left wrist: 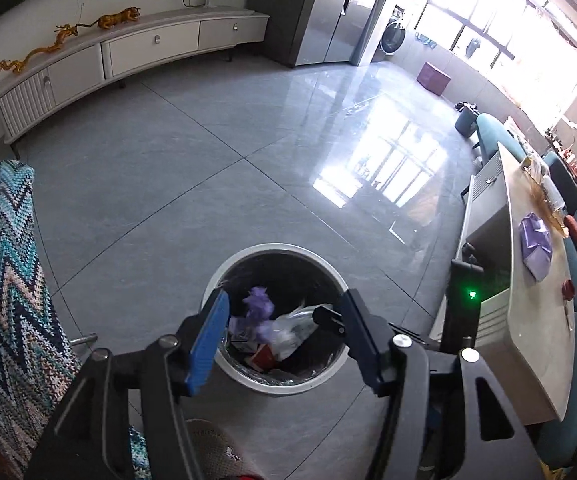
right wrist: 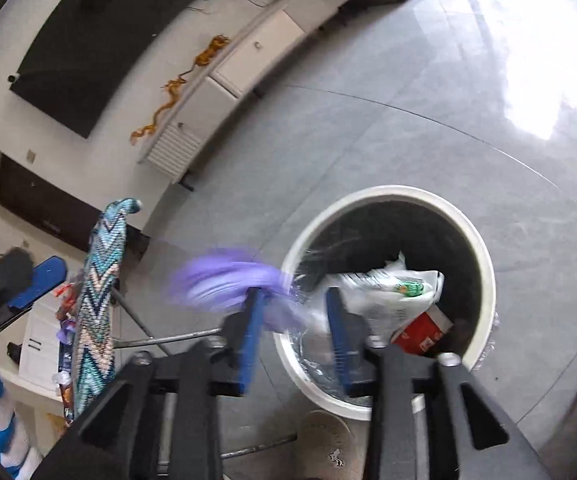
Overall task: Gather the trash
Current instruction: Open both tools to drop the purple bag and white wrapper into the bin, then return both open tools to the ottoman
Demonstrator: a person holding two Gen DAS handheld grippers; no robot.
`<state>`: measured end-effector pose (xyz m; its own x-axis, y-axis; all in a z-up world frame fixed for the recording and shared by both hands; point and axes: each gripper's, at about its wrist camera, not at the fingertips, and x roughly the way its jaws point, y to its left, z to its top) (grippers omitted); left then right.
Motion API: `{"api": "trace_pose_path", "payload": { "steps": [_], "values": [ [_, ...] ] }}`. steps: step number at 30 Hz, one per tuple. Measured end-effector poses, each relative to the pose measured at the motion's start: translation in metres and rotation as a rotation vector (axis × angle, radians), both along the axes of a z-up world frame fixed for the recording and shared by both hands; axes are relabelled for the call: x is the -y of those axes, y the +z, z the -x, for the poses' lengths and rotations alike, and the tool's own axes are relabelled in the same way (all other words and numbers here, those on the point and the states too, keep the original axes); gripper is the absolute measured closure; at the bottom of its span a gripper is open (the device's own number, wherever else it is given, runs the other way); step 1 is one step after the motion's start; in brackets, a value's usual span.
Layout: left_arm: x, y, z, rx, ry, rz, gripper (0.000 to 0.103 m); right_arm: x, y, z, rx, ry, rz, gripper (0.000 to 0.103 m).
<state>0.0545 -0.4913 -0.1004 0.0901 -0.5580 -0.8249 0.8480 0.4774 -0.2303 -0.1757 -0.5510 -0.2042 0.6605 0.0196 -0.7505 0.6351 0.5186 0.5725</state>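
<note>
A round white trash bin (left wrist: 276,249) lined with a black bag stands on the grey tile floor. In it lie a white plastic bag (left wrist: 292,330), a red carton (left wrist: 263,357) and a crumpled purple wrapper (left wrist: 257,304). My left gripper (left wrist: 286,300) hangs over the bin, open, with nothing between its blue pads. In the right wrist view the same bin (right wrist: 388,193) sits just ahead. My right gripper (right wrist: 294,300) is open at the bin's near rim. A blurred purple wrapper (right wrist: 224,280) lies across the tip of its left finger (right wrist: 253,320), and the pads are not pressing on it.
A chair draped in a zigzag knit blanket (left wrist: 4,280) stands close on the left. A low white TV cabinet (left wrist: 128,56) runs along the far wall. A long pale table (left wrist: 528,320) on the right carries a purple bag (left wrist: 534,240). A slipper (left wrist: 216,452) is below the gripper.
</note>
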Motion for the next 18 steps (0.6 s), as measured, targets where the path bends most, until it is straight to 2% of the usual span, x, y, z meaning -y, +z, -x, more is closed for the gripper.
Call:
{"api": "trace_pose_path", "payload": {
  "steps": [5, 8, 14, 18],
  "values": [
    [-0.015, 0.006, -0.001, 0.012, 0.014, 0.016, 0.046, 0.000, -0.002, 0.011, -0.008, -0.026, -0.007, 0.061],
    [-0.028, 0.016, -0.001, 0.047, 0.039, 0.047, 0.046, -0.005, 0.011, 0.013, 0.005, -0.033, 0.020, 0.058],
    [-0.064, 0.050, 0.002, 0.106, 0.103, 0.128, 0.046, -0.027, 0.066, 0.007, 0.057, -0.004, 0.135, 0.055],
    [-0.093, 0.069, 0.002, 0.129, 0.125, 0.134, 0.046, -0.051, 0.113, 0.004, 0.126, 0.032, 0.223, 0.055]
  ]
}}
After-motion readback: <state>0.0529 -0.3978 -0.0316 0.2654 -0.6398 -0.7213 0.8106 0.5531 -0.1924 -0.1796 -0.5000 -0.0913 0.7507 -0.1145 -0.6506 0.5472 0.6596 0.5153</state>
